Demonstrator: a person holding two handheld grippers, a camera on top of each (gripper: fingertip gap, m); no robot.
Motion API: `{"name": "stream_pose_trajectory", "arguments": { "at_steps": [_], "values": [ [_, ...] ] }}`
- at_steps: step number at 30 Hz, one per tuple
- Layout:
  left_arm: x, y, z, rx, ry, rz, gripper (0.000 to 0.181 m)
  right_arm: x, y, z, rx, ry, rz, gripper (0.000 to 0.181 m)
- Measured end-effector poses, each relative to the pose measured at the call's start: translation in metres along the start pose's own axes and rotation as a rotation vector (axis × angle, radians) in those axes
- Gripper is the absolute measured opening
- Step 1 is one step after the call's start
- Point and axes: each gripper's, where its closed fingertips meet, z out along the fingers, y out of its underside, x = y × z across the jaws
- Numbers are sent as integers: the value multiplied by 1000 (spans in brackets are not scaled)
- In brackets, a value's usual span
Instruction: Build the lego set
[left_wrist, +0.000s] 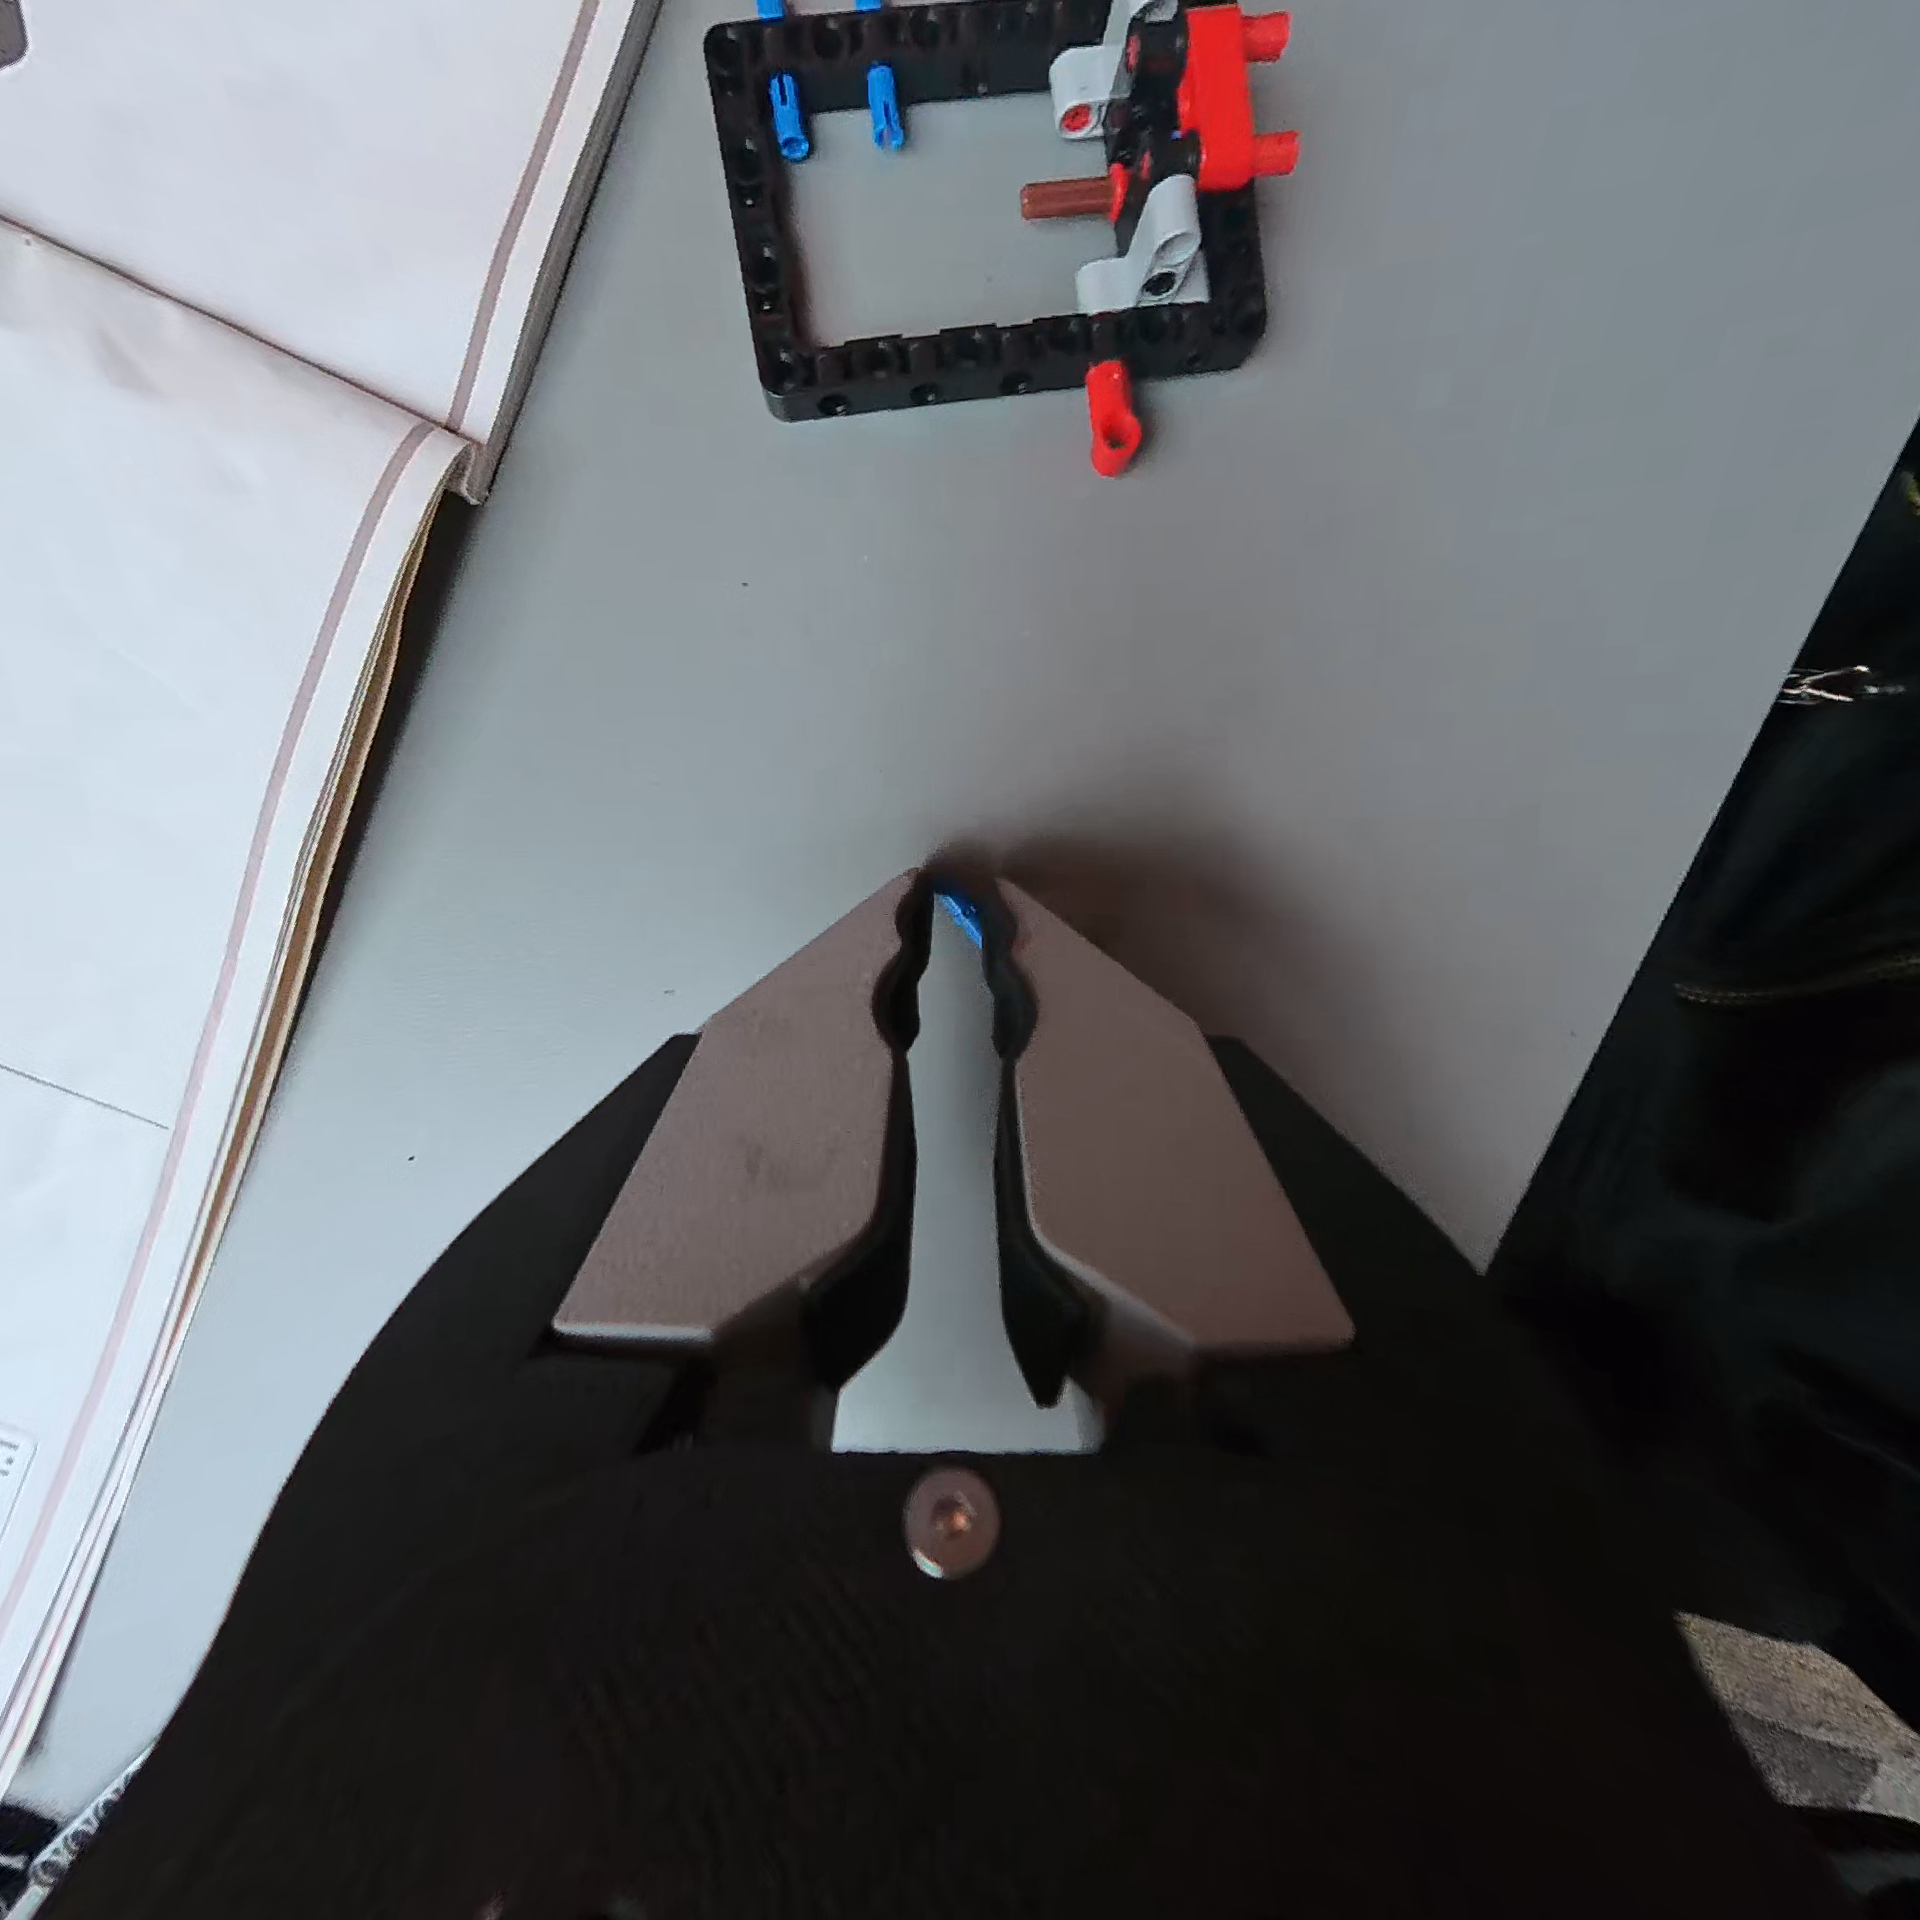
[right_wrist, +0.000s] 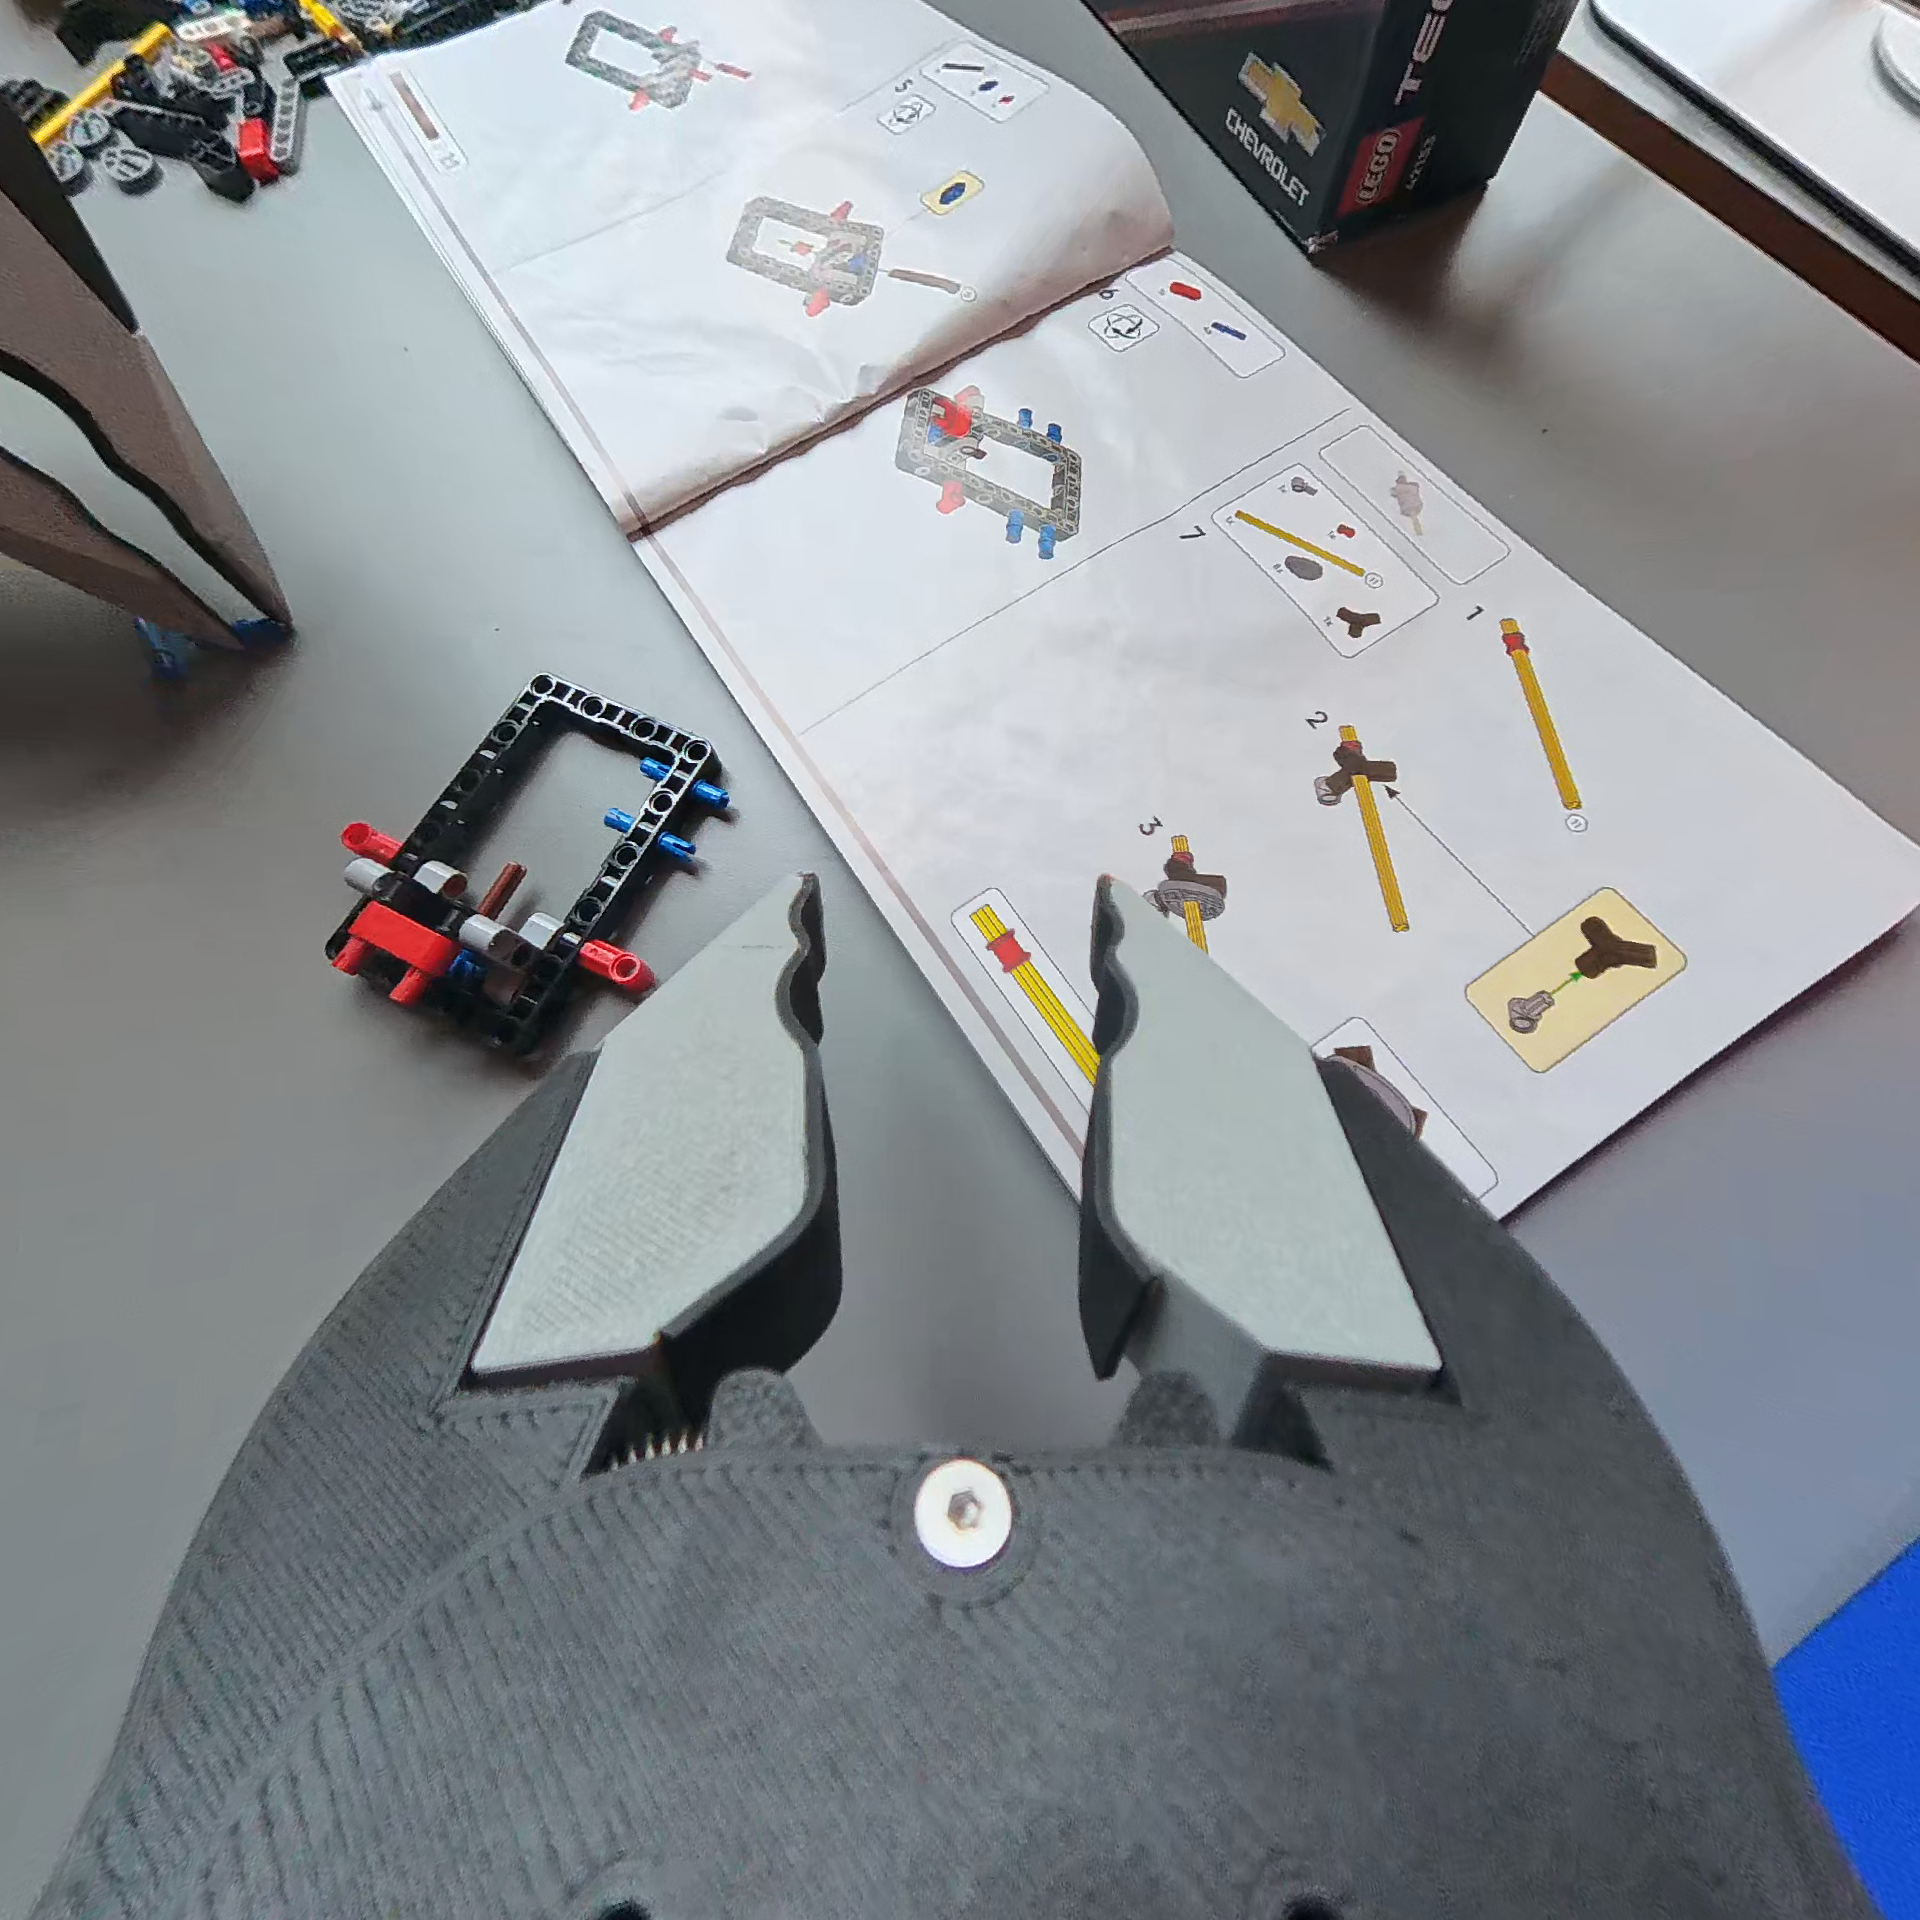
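Lego frame (right_wrist: 520, 873) beside manual (right_wrist: 1143, 623) | left tongs (left_wrist: 961, 896) clamp blue pin (left_wrist: 958, 920) | right tongs (right_wrist: 956, 904) apart | loose parts (right_wrist: 156, 104) far.

The black frame (right_wrist: 520, 862) has bare table (right_wrist: 312, 436) all around it. The open booklet (right_wrist: 1143, 675) lies just beside it.

Looks like an office or hobby desk setup to me, not a kitchen or shop. I'm over a smooth flat grey counter (right_wrist: 312, 436) w/ a white paper instruction booklet lying open (right_wrist: 1039, 644), a dark cardboard product box (right_wrist: 1382, 114) at the far edge, and a loose pile of small black, yellow and red plastic bricks (right_wrist: 156, 104) in the far corner. A half-built black rectangular plastic frame w/ red, blue and grey pins (right_wrist: 520, 862) lies beside the booklet. A brown wood-edged surface (right_wrist: 1714, 197) sits beyond the box.
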Motion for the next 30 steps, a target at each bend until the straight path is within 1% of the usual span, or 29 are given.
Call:
{"name": "stream_pose_trajectory", "arguments": {
  "at_steps": [4,6,9,10,13,16,19,20,22,24,25,27,29,30],
  "values": [
    [0,-2,2,-6,-15,27,6,-4,-4,-3,16,-6,-13,49],
    [-3,-7,4,25,-21,31,6,-6,-7,-5,26,-5,-20,49],
    [-6,-11,5,58,-1,-7,5,-7,-9,-7,37,-3,-27,48],
    [-9,-14,4,80,-10,-6,2,-8,-10,-7,44,-5,-27,48],
    [-16,-26,-3,172,-28,-30,2,-14,-15,-8,71,-37,-25,49],
    [-24,-29,-11,208,-50,-62,2,-19,-12,-3,53,-50,-35,49],
    [-26,-24,-18,201,-55,-54,2,-20,-8,2,30,-49,-43,50],
    [-23,-24,-19,204,-37,-29,2,-20,-8,2,28,-53,-41,50],
    [-15,-24,-18,219,-2,16,10,-21,-8,2,27,-60,-37,50],
    [-23,-16,-16,172,-40,-7,16,-21,-9,2,34,-56,-41,49],
    [-26,-13,-16,159,-58,-5,16,-20,-9,1,35,-53,-41,49],
    [-30,-10,-19,147,-76,23,14,-20,-9,1,37,-54,-37,49],
    [-41,-4,-24,94,-128,23,18,-19,-10,0,42,-57,-32,49],
    [-46,-6,-27,78,-155,59,19,-19,-10,0,43,-57,-31,49]
  ]
}}
